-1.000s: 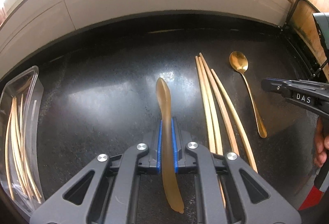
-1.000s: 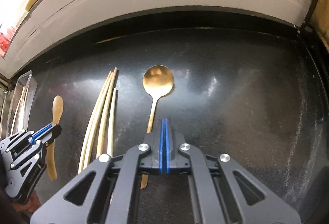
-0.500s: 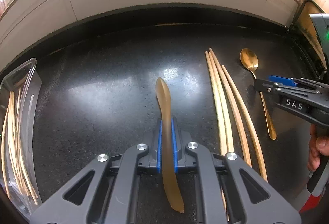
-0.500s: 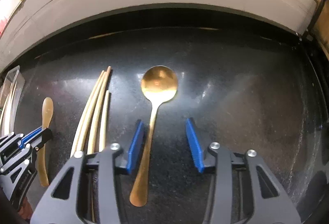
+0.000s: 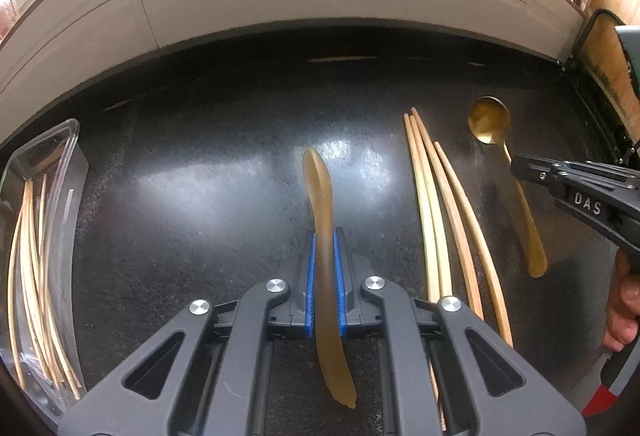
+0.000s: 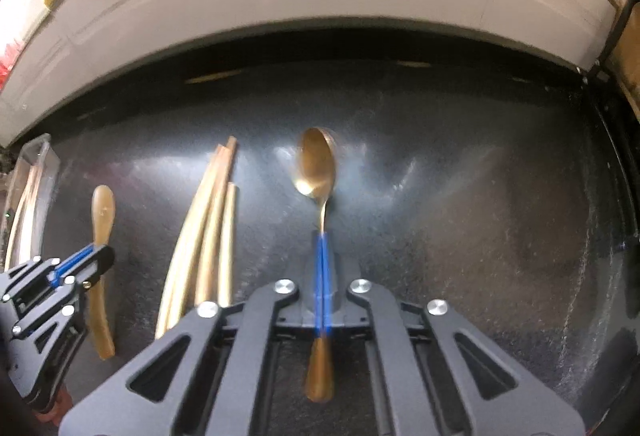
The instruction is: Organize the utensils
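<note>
Blue-padded, the left claw (image 5: 324,276) is clenched on a brown spoon (image 5: 320,196); the right claw (image 6: 323,264) grips a gold spoon (image 6: 316,164). Between them chopsticks (image 5: 436,204) lie on the black desk (image 5: 200,176). Far left, a clear tray (image 5: 68,140) holds more sticks.

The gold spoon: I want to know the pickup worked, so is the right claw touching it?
Touching. In the right wrist view the right claw has its blue pads shut on the handle of the gold spoon, with no gap showing.
</note>
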`<state>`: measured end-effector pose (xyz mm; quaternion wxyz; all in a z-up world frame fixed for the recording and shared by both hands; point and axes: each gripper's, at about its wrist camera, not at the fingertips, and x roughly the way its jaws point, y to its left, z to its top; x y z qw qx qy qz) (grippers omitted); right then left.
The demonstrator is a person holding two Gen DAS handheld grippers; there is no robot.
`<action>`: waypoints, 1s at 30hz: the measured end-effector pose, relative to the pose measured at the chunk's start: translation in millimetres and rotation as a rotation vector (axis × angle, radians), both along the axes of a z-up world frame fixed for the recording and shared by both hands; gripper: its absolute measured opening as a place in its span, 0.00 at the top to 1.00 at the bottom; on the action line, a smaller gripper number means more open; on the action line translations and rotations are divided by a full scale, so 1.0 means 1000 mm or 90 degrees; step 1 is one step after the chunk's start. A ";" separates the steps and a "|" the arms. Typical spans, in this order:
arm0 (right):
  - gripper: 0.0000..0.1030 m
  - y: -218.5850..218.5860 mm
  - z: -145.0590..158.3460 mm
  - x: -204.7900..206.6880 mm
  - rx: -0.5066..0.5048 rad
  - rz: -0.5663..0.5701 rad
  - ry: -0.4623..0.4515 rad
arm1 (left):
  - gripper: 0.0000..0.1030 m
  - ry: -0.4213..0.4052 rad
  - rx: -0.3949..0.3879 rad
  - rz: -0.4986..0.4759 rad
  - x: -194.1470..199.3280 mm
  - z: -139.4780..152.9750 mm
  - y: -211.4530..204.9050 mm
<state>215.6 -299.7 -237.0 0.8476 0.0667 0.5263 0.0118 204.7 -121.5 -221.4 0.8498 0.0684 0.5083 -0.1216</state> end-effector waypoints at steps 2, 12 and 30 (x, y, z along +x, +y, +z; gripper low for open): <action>1.00 0.001 0.000 0.000 -0.002 0.004 0.005 | 0.92 -0.004 0.000 0.001 -0.001 0.003 0.000; 0.99 -0.018 -0.006 -0.004 0.046 -0.040 0.015 | 0.92 -0.011 -0.001 0.004 -0.007 0.012 0.002; 0.34 -0.022 -0.016 -0.002 0.014 -0.060 -0.017 | 0.92 0.006 0.005 0.009 0.002 -0.007 0.000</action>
